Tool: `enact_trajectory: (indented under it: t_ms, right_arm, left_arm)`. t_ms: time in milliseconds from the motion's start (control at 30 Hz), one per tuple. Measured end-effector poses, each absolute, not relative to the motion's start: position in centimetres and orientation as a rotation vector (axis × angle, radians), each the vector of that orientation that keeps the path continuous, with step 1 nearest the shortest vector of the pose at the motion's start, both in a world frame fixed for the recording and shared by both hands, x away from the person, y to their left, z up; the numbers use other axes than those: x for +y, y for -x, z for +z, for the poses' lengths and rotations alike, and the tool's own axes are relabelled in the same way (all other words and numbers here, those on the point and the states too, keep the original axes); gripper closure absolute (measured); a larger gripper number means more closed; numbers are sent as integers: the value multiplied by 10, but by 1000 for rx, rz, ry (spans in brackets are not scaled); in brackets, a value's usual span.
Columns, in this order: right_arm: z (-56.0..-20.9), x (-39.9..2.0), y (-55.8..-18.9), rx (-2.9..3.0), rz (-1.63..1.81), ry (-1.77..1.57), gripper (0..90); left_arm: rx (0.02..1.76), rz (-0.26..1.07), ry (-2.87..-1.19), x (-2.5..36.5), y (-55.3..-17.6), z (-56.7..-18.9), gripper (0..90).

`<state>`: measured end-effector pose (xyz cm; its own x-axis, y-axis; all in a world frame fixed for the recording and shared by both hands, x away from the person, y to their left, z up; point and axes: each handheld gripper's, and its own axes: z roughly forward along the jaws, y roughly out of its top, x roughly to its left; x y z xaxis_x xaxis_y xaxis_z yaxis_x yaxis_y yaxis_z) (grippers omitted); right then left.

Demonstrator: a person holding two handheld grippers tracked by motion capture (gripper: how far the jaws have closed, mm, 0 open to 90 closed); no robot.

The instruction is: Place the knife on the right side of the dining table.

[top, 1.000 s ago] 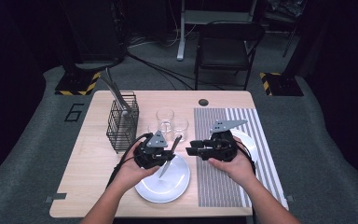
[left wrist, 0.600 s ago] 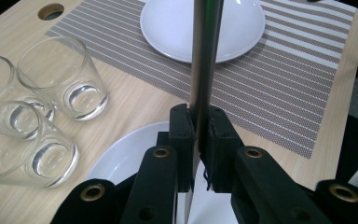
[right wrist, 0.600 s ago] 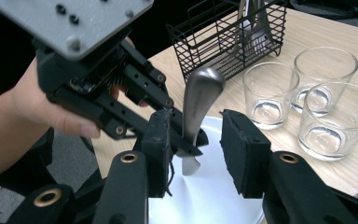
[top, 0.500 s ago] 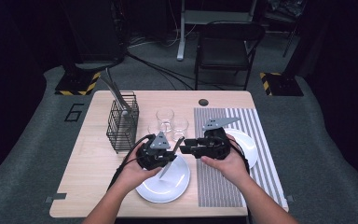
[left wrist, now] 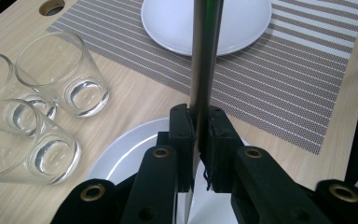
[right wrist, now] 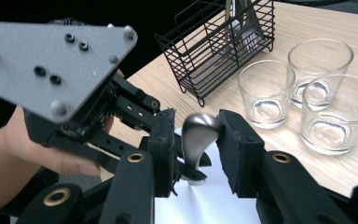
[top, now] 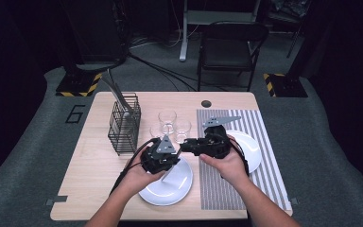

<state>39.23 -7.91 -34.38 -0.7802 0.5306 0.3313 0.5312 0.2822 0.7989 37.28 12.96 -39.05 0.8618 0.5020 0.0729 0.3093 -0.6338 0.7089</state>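
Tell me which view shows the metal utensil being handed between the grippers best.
The left gripper view: the metal utensil runs long and sharp, clamped between the left gripper's fingers. The right gripper view gives its rounded end between the right gripper's fingers. In the high view it is a thin sliver.

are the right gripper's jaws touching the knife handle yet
Apart. In the right gripper view, the right gripper has just been closing around the knife handle, but gaps remain beside both pads.

The table (top: 99,179) is viewed from above and in front; each gripper view is taken close along its jaws, and the glasses (left wrist: 63,74) are shared.
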Motion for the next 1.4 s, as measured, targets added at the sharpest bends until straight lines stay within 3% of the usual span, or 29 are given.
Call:
enact_trajectory:
  t_ms: [233,933,1400]
  right_arm:
    - [-342,-76,-393,-2505,-1556,1081,719]
    - [-339,-78,-394,-2497,-1548,1005,739]
    - [-339,-79,-396,-2515,-1544,942,741]
  left_arm:
    - [585,356,-2301,128,-372,-390,827]
    - [577,347,-2287,128,-370,-390,825]
    - [570,252,-2262,135,-376,-391,798]
